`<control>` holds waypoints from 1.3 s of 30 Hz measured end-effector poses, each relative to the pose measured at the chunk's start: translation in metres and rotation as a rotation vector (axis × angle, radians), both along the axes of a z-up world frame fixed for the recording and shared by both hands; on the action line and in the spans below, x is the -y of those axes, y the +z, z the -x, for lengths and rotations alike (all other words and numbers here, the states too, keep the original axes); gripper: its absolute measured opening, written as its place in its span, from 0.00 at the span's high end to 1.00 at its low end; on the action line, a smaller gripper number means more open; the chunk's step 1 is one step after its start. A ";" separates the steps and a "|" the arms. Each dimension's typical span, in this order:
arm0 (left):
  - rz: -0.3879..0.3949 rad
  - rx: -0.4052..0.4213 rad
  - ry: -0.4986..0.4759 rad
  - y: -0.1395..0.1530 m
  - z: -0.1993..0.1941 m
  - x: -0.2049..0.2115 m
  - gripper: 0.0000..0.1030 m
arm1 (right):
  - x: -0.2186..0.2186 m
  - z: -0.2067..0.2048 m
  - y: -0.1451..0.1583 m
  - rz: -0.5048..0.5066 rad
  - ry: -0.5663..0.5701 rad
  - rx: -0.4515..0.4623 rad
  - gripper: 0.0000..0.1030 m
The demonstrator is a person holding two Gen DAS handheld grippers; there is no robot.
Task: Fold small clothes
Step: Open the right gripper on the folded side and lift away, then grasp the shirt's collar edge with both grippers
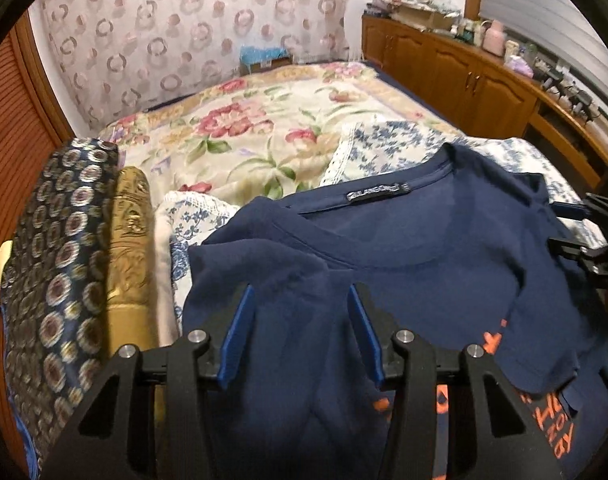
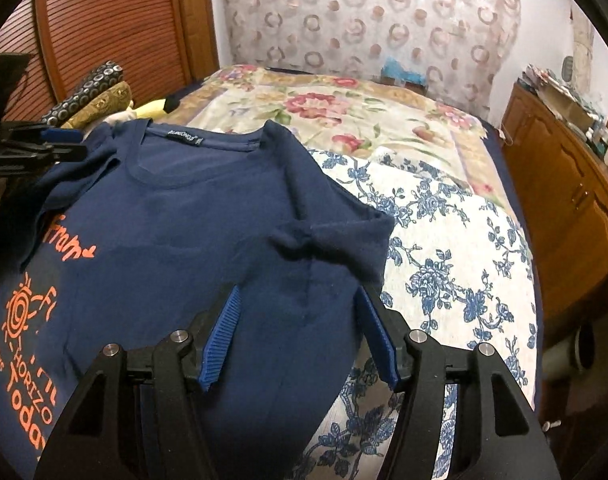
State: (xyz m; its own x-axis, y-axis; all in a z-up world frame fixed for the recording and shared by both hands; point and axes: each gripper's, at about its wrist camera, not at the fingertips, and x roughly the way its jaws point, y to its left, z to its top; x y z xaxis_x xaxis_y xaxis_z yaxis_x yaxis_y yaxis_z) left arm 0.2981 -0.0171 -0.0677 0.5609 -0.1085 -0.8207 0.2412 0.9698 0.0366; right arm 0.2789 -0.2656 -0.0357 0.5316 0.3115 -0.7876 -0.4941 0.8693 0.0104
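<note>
Navy blue and soft, the T-shirt lies flat on the bed, neck toward the curtain, with orange letters on its front. It rests on a white cloth with blue flowers.

Both sleeves look already folded in toward the middle, so I think the sleeve step is about done. The left gripper hangs over the left folded sleeve with its jaws partly apart and nothing pinched in them. The right gripper hangs over the right side of the shirt. Its jaws are partly apart too, and nothing is pinched there either.

Next, I think, each gripper should grab a side of the shirt and fold it over. The right sleeve is bunched up a bit and may need smoothing first.

On the left, rolled pillows sit close to the shirt's edge, so there is little room there. On the right, the flowered cloth gives open room before the bed's edge. A wooden cupboard stands past that edge.
</note>
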 end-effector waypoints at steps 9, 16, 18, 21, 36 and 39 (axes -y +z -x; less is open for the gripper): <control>-0.045 -0.039 0.029 -0.014 -0.021 0.003 0.58 | -0.004 0.000 -0.001 0.009 0.004 0.002 0.36; -0.085 -0.035 -0.008 -0.012 -0.017 0.008 0.78 | -0.008 0.000 -0.002 0.008 0.009 0.000 0.33; -0.087 -0.030 -0.011 -0.010 -0.017 0.007 0.89 | -0.007 0.000 -0.002 0.008 0.008 0.000 0.33; -0.074 -0.004 -0.014 -0.001 -0.014 0.001 0.95 | -0.009 0.000 -0.002 0.007 0.008 0.000 0.32; -0.007 0.243 0.109 0.084 0.023 -0.081 0.98 | -0.010 -0.002 -0.003 0.028 0.013 -0.001 0.31; 0.007 0.261 0.113 0.087 0.034 -0.089 0.98 | -0.006 -0.011 -0.001 0.038 -0.024 -0.015 0.31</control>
State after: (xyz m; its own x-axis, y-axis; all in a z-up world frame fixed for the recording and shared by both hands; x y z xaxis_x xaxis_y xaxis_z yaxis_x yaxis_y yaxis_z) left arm 0.2640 0.0718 0.0189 0.7617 -0.0384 -0.6467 0.1147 0.9905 0.0763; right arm 0.2903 -0.2598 -0.0372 0.5265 0.2687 -0.8066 -0.4728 0.8811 -0.0151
